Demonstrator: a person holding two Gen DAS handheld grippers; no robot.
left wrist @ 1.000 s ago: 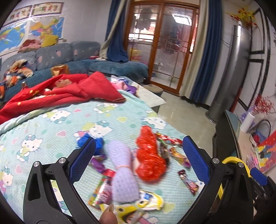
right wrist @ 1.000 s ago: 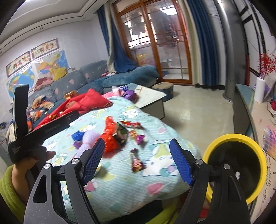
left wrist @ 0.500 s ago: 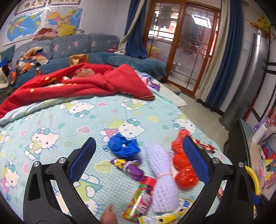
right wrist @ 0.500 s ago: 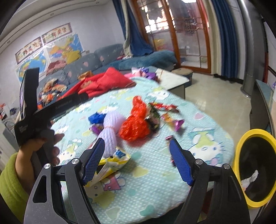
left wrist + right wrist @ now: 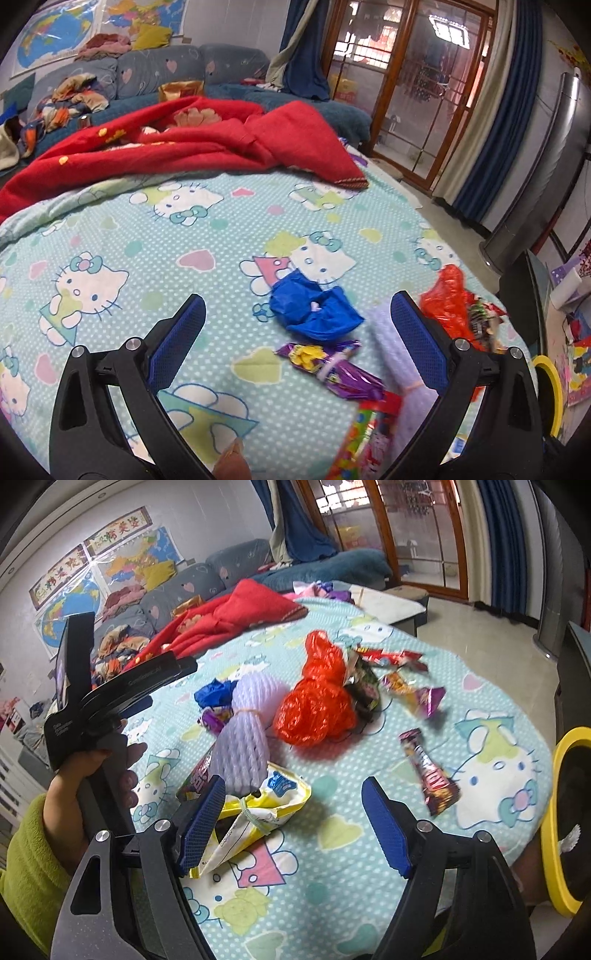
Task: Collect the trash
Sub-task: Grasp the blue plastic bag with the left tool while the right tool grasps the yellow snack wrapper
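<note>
Trash lies scattered on a Hello Kitty blanket [image 5: 332,849]. A crumpled blue wrapper [image 5: 314,312] and a purple candy wrapper [image 5: 332,365] lie just ahead of my open, empty left gripper [image 5: 295,332]. A lilac foam net [image 5: 243,731], a red plastic bag [image 5: 317,701], a yellow snack bag [image 5: 258,816] and a dark candy bar wrapper [image 5: 428,771] show in the right wrist view. My right gripper [image 5: 291,827] is open and empty, low over the blanket, its left finger beside the yellow snack bag. The yellow-rimmed bin [image 5: 569,823] stands at the right.
A red blanket [image 5: 184,147] lies bunched at the back of the bed. A sofa [image 5: 147,74] piled with clothes is behind it. More small wrappers [image 5: 410,686] lie past the red bag. The left gripper's handle and hand [image 5: 96,723] show at the left.
My left gripper has swung left and forward; the blue wrapper now lies between its fingers. My right gripper has moved down and closer to the yellow snack bag.
</note>
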